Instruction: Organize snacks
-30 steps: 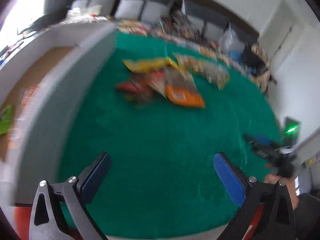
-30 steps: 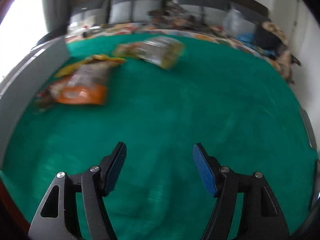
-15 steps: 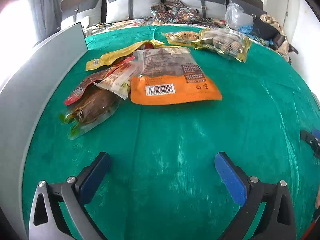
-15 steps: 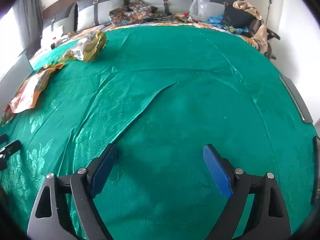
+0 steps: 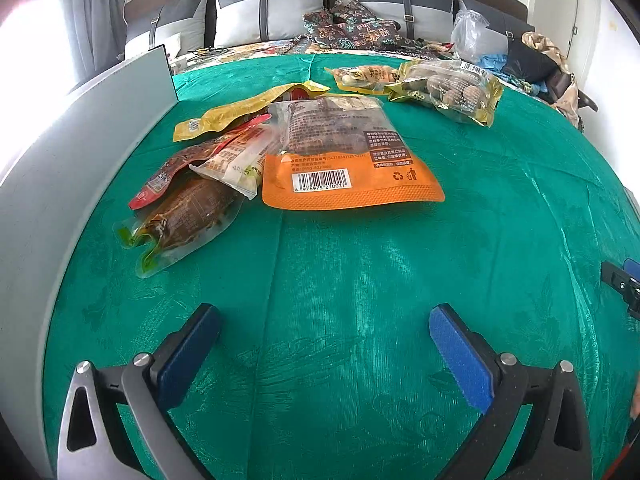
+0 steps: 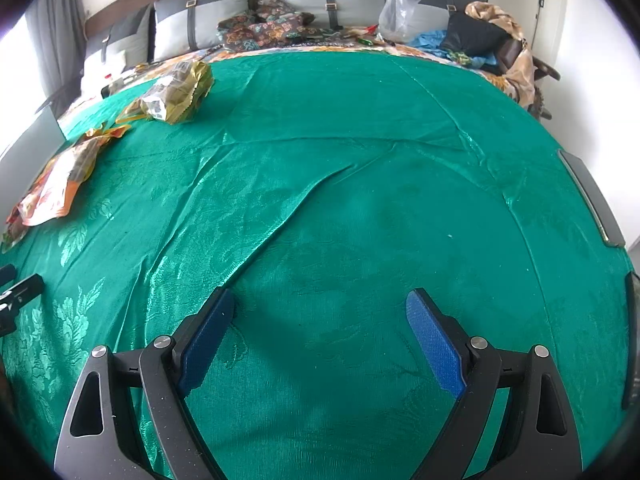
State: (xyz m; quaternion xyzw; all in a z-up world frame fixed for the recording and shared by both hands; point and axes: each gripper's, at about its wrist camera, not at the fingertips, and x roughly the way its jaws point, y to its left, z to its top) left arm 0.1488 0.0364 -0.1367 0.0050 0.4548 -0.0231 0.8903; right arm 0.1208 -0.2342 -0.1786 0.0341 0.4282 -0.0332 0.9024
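At the far left of the left wrist view stands a grey panel, and just beside it on the green cloth the snacks lie in a loose heap: a clear vacuum pouch of something brown, partly under a red packet and a pale packet, with a long yellow packet behind. Next comes the orange pouch, flat and barcode up, overlapping its neighbours; it looks light and floppy with a slick film, so its sealed bottom edge seems the best place to pinch. Further right and back lie a small yellow bag and a gold bag of round nuts, bulkier and probably crinkly. The left tool hovers spread wide and empty, short of the heap. The right tool, its jaws just opened wide with nothing between them, hangs over bare cloth, well apart from the snacks.
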